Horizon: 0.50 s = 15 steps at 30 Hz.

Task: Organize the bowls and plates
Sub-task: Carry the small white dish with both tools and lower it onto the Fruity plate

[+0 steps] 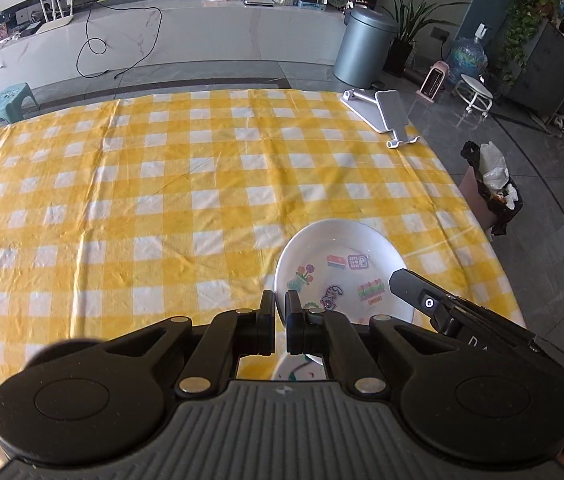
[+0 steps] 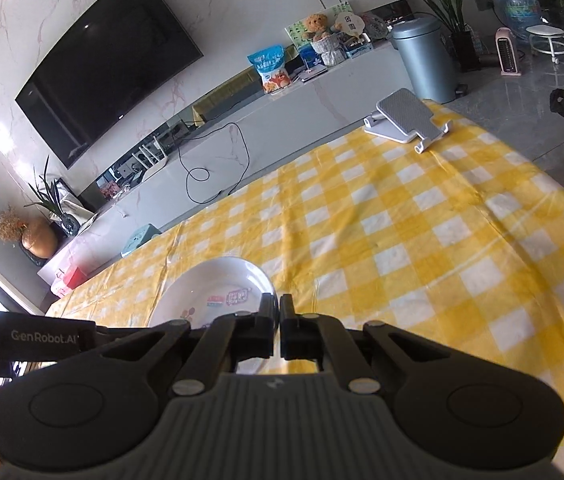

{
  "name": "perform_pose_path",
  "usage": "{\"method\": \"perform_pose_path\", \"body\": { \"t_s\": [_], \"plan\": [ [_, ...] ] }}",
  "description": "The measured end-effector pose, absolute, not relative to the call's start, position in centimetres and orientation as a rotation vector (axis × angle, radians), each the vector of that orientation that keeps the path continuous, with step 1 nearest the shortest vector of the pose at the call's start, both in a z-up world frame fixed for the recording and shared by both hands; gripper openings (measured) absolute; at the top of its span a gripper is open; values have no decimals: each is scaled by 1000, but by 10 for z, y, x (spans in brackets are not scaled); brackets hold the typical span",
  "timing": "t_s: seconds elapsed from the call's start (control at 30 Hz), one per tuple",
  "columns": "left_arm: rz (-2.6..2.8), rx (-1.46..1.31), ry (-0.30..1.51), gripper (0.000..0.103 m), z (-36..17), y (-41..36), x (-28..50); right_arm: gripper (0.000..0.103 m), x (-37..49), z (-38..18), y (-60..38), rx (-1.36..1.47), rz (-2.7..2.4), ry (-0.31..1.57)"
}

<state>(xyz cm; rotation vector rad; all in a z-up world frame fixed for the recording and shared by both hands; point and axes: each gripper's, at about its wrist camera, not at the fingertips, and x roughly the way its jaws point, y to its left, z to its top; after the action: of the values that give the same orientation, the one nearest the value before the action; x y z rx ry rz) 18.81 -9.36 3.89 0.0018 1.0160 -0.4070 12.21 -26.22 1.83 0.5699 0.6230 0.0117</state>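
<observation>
1. A white bowl (image 1: pixel 342 264) with small coloured cartoon stickers inside is gripped by its rim from two sides, above the yellow-and-white checked cloth (image 1: pixel 162 200) that covers the bench.
2. The left claw (image 1: pixel 280 312) is clamped on the bowl's rim: one finger lies outside the wall and the other inside, with the thin white edge pinched between them. In the left wrist view the bowl spreads out ahead and to the right of the fingertips.
3. The right claw (image 2: pixel 276 312) is likewise clamped on the rim of the bowl (image 2: pixel 218 280), at the opposite side. In the right wrist view the bowl lies ahead and to the left of the fingertips, its rim running down between the two pads.
4. In the left wrist view the black body of the right claw reaches in from the right, over the bowl's right edge. In the right wrist view the left claw's black body, with white lettering on it, comes in from the left.
5. Whether the bowl touches the cloth cannot be told for certain; its underside is hidden by the claws.
6. A grey-and-white folding phone stand (image 1: pixel 386 114) sits on the far right corner of the bench, well apart from the bowl.
7. Beyond the bench stand a grey pedal bin (image 1: pixel 364 48) and a wall-mounted television (image 2: pixel 106 64).
</observation>
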Motion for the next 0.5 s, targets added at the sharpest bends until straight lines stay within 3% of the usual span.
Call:
{"method": "perform_pose_path", "body": {
  "t_s": [0.5],
  "plan": [
    [-412,-263,1024,4,-5,-80,123,0,32,1,-270,578,-44,651]
  ]
}}
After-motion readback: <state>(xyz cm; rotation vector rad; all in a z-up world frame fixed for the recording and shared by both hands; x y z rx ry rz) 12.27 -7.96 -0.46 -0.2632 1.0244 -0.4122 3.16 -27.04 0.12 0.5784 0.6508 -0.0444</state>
